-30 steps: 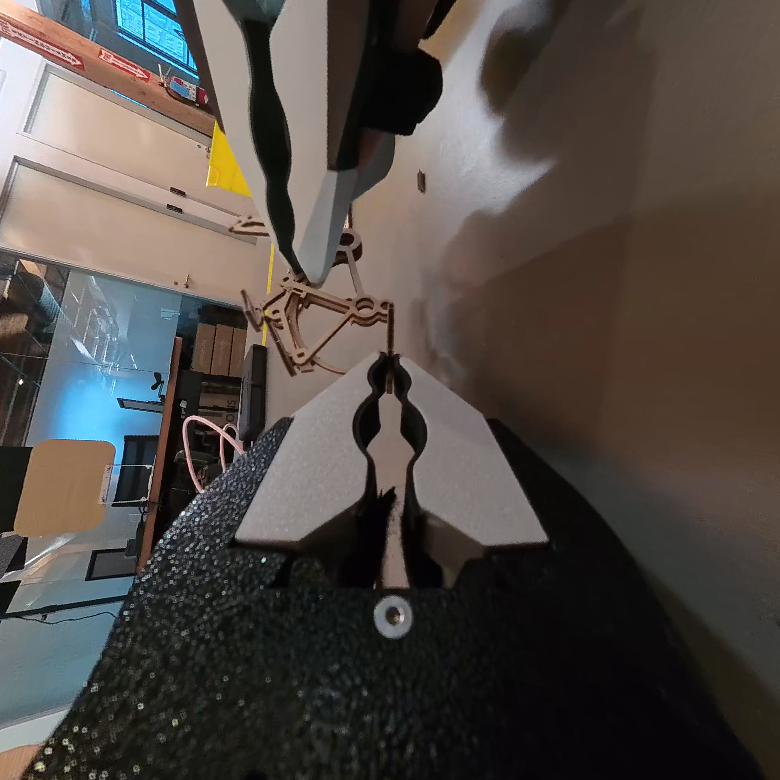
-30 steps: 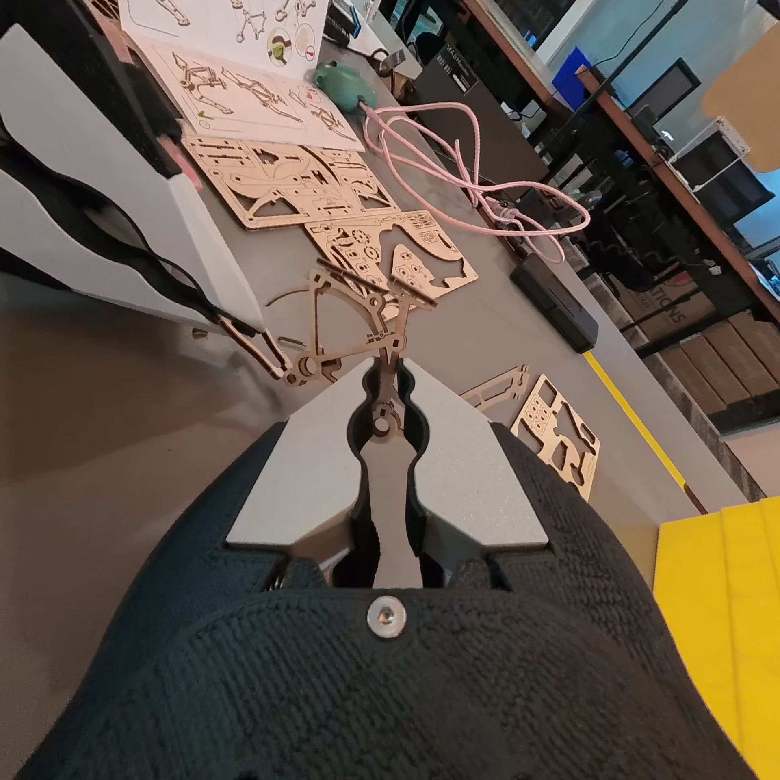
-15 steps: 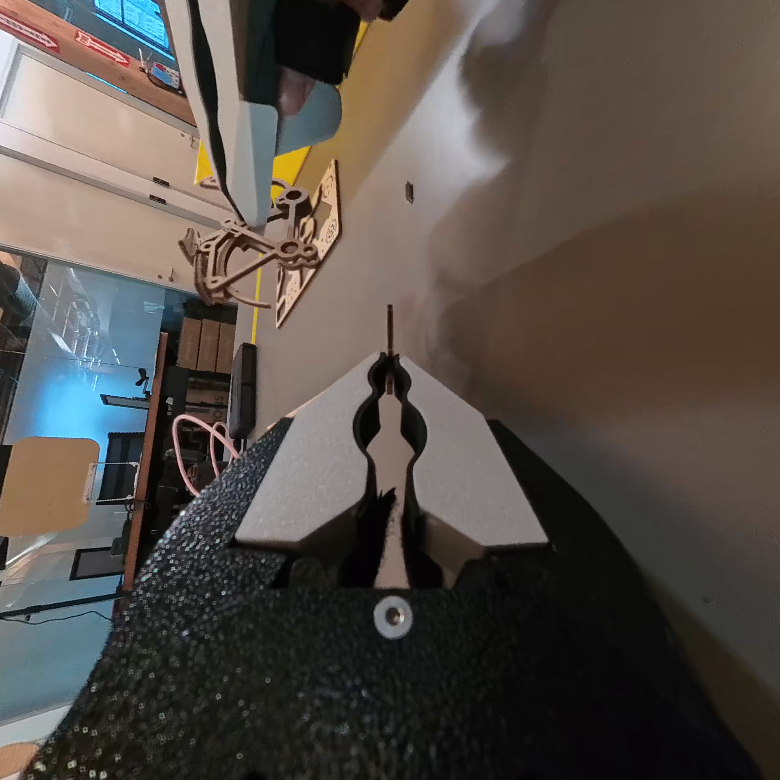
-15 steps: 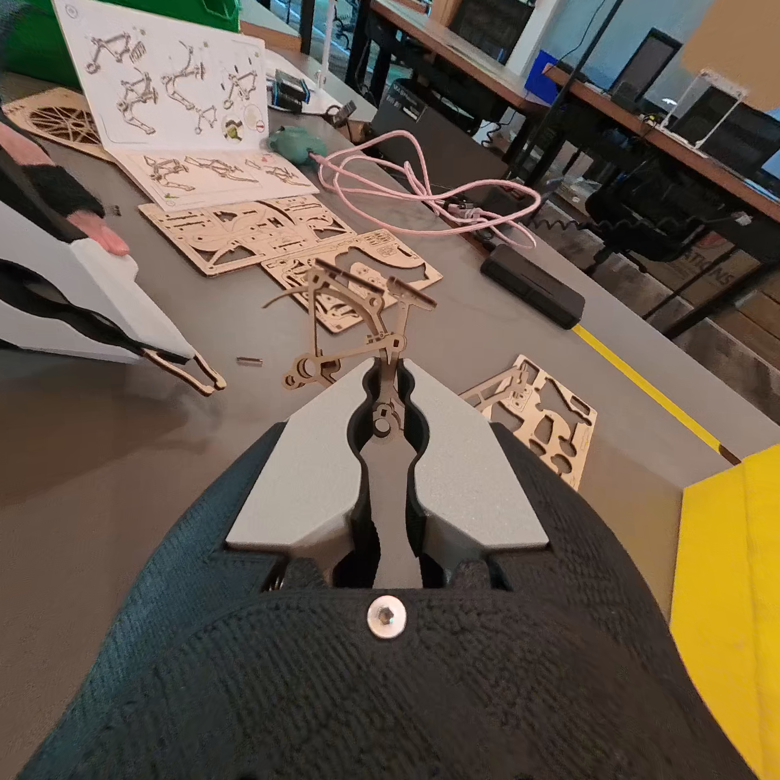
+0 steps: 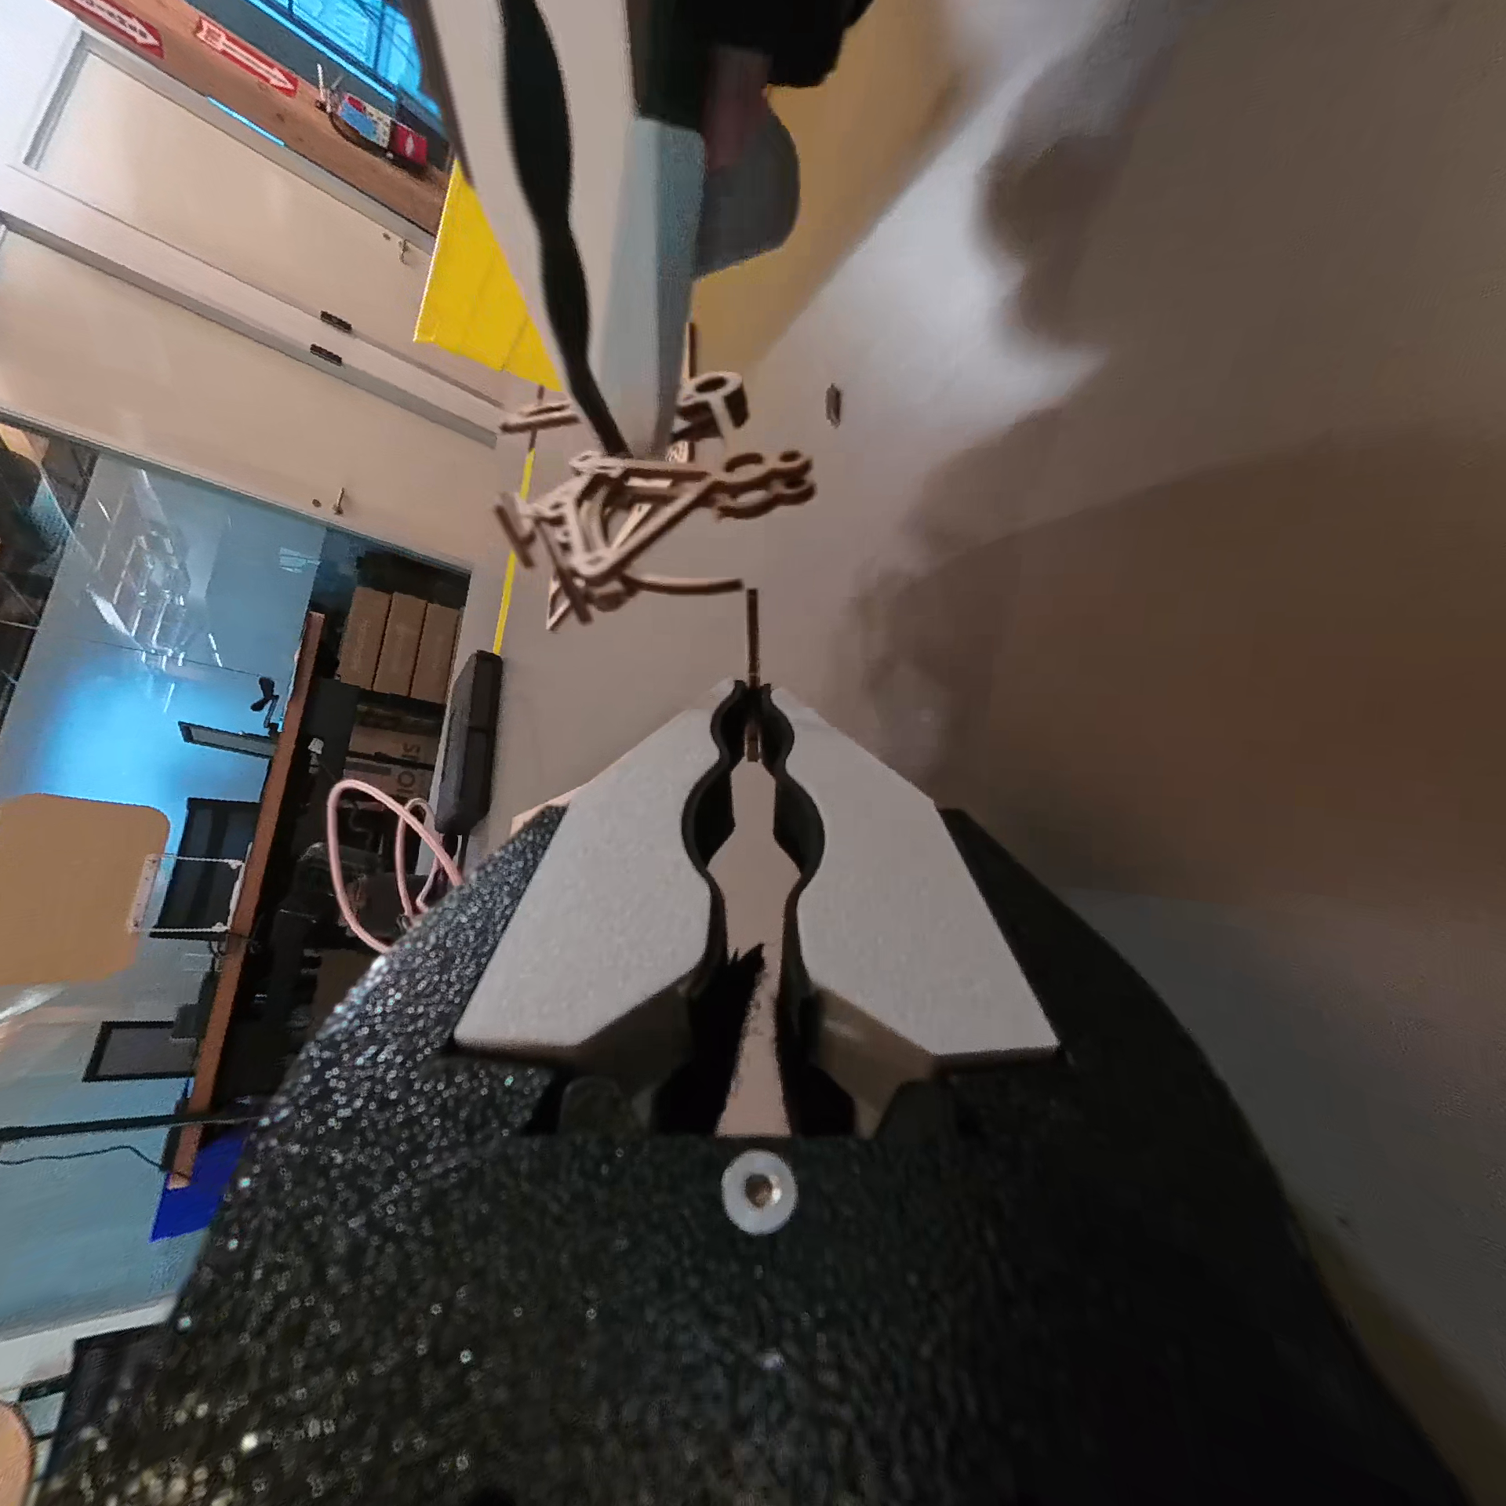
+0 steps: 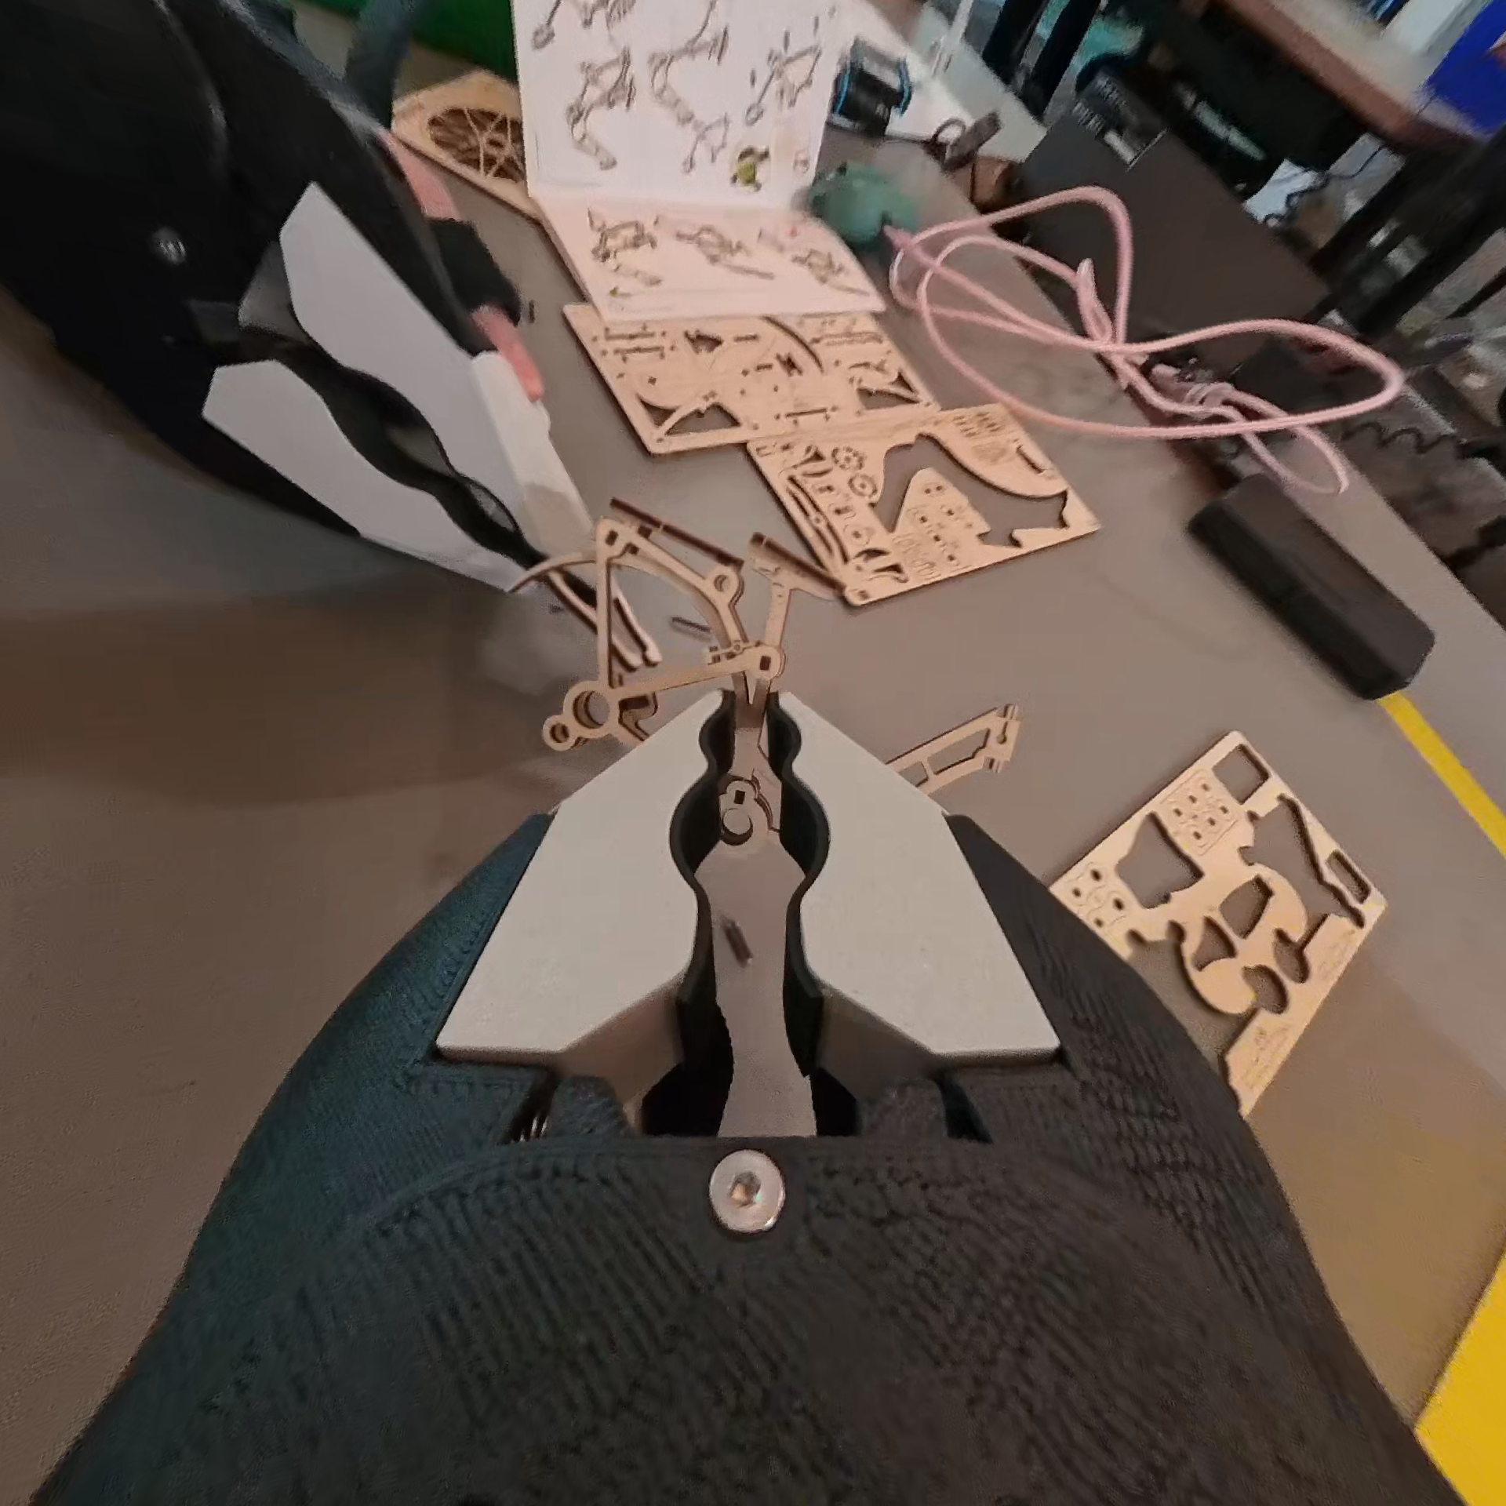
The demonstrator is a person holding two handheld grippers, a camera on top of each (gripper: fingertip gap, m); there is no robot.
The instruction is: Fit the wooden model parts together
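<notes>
The wooden frame (image 6: 693, 644) hangs above the table (image 6: 244, 733), clamped in the right gripper (image 6: 754, 705). The left gripper (image 5: 754, 693) pinches a thin strut (image 5: 753, 631) just beside it. Part sheets (image 6: 921, 497) lie beyond.

At lower centre, the left hand-held gripper (image 5: 751, 693) pinches a thin wooden strip (image 5: 753, 636) edge-on. Above it, the right hand-held gripper (image 5: 627, 440) holds the wooden frame assembly (image 5: 652, 513) over the grey counter (image 5: 1141, 652), just apart from the strip.
</notes>
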